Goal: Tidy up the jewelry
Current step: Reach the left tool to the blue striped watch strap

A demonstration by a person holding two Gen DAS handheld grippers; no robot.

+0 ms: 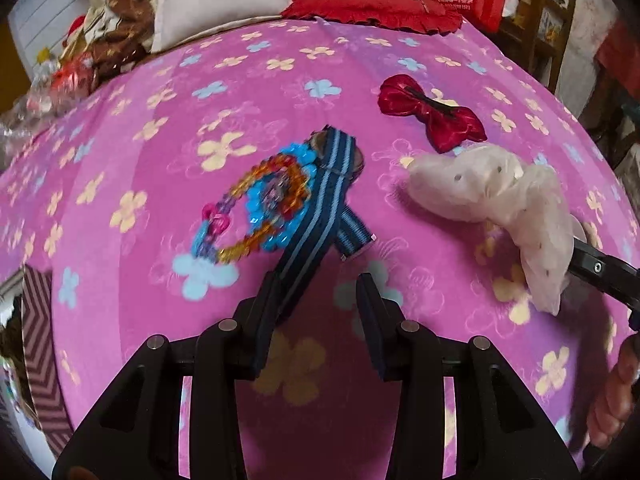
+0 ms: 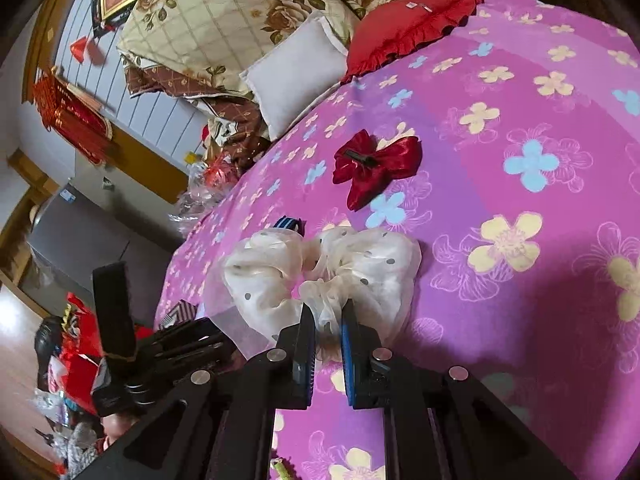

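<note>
Lying on bedspread [image 1: 140,128]: two bows, one bracelet [image 1: 256,208] (beaded), one strap [image 1: 320,216].

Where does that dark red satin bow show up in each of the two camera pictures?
Left wrist view: the red bow lies upper right on the pink bedspread, beyond the white scrunchie.
Right wrist view: the red bow sits just above centre, behind the scrunchie.
Shared landmark: the red frilled cushion.

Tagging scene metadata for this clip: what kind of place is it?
Most likely a home bedroom. The accessories lie on a bed with a pink floral sheet, a white pillow and red frilled cushion sit at its head, and a folded rose-print quilt is piled behind them.
</note>
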